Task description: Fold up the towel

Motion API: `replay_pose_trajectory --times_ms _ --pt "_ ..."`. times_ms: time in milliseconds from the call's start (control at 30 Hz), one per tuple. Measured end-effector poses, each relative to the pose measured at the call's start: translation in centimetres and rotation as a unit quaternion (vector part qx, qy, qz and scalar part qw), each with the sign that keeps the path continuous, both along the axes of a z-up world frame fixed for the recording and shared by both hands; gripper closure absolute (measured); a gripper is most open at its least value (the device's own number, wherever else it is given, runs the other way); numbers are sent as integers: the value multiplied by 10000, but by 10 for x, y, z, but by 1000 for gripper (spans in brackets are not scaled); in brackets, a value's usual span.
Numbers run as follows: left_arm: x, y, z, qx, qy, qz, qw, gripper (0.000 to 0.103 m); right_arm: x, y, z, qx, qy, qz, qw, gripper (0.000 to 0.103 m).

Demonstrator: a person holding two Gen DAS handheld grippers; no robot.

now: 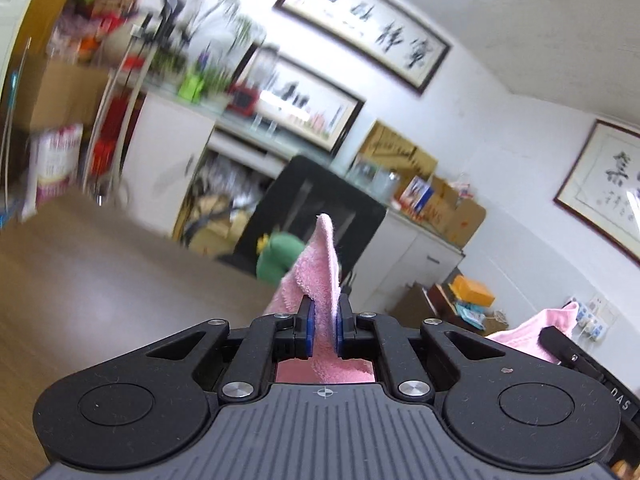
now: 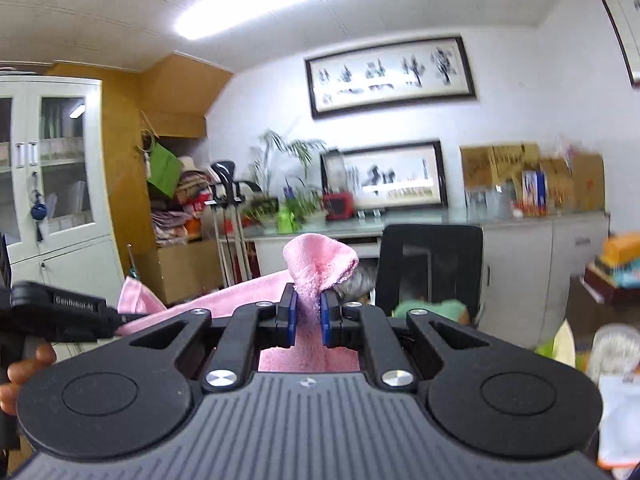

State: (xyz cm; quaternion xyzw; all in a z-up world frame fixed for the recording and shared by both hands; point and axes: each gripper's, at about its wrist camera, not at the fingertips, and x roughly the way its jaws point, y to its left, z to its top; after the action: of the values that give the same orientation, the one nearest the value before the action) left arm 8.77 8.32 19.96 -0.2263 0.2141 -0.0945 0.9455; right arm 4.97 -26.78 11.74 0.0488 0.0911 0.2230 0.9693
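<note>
Hanging in the air between the two grippers, the pink towel (image 1: 320, 268) is pinched at two of its corners and lifted clear of any surface. In the left wrist view the left gripper (image 1: 325, 320) is clenched on a narrow fold of the cloth, which stands up past the blue pads (image 1: 309, 326) toward twelve o'clock, with more pink fabric showing below the jaws. At about three o'clock in that same view another stretch of the towel runs off to the black body of the other tool. In the right wrist view the right gripper (image 2: 309, 312) is likewise clamped on the towel (image 2: 320, 262), whose corner bunches into a rounded puff above its blue pads (image 2: 291, 318); from there the cloth stretches toward nine o'clock, where the left gripper's black arm and the person's hand (image 2: 24, 364) around the handle appear. Beyond the cloth at about two o'clock stands a black office chair (image 2: 430, 264), with a green plush toy (image 2: 428, 308) just below it. Farther back a long white counter (image 2: 520, 218) carries cardboard boxes (image 2: 532, 172) and potted plants (image 2: 288, 200), framed calligraphy (image 2: 390, 76) hangs on the wall above, and a white glass-door cabinet (image 2: 52, 168) stands at ten o'clock.
</note>
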Motion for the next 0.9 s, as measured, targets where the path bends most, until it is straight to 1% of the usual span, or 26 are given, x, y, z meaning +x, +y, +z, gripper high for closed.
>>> replay_pose_trajectory --times_ms 67,167,200,233,267,333,367,400,433,467,500,533,600,633,667,733,800,900 --pt "-27 -5 -21 169 75 -87 9998 92 -20 -5 -19 -87 89 154 9998 91" --pt "-55 -14 -63 382 442 -221 9980 90 -52 -10 -63 -267 481 311 9980 91" --pt "-66 -17 -81 440 641 -304 9965 90 -64 -11 -80 -349 628 310 9969 91" --pt "-80 -19 -103 450 902 -439 9939 90 -77 -13 -103 -447 853 312 9949 90" --pt "-90 -20 -117 433 1065 -538 9919 90 -92 -16 -129 -551 1114 316 9917 90" --pt "-111 -20 -141 333 1313 -748 9880 90 -110 -18 -155 -679 1403 242 9875 82" --pt "-120 -20 -147 269 1352 -816 9871 89 -119 -20 -166 -696 1594 236 9845 82" --pt "-128 -20 -149 272 1325 -861 9871 86 -127 -22 -175 -685 1779 260 9813 81" --pt "-140 -21 -152 303 1278 -925 9870 84 -137 -27 -181 -604 1904 259 9795 76" --pt "-147 -21 -153 335 1237 -969 9870 75 -148 -33 -184 -478 1936 234 9796 72" --pt "-158 -21 -152 406 1156 -1000 9874 66 -156 -36 -184 -398 1928 212 9802 62" --pt "-168 -21 -152 474 1083 -1018 9878 62 -165 -41 -182 -300 1902 172 9811 50" --pt "-179 -21 -149 561 987 -1020 9883 43 -180 -50 -178 -169 1786 93 9837 49" --pt "-187 -20 -147 615 901 -1012 9889 40 -185 -53 -177 -157 1732 78 9847 50" --pt "-192 -18 -145 649 841 -1005 9892 38 -190 -57 -175 -144 1695 53 9854 50" --pt "-201 -15 -140 705 738 -1022 9895 38 -191 -61 -176 -76 1718 -31 9851 50" --pt "-201 -14 -136 749 663 -1020 9897 36 -188 -66 -180 -19 1758 -90 9844 50" --pt "-198 -11 -130 1113 442 -806 9895 32 -184 -66 -191 -42 1857 -146 9825 49"
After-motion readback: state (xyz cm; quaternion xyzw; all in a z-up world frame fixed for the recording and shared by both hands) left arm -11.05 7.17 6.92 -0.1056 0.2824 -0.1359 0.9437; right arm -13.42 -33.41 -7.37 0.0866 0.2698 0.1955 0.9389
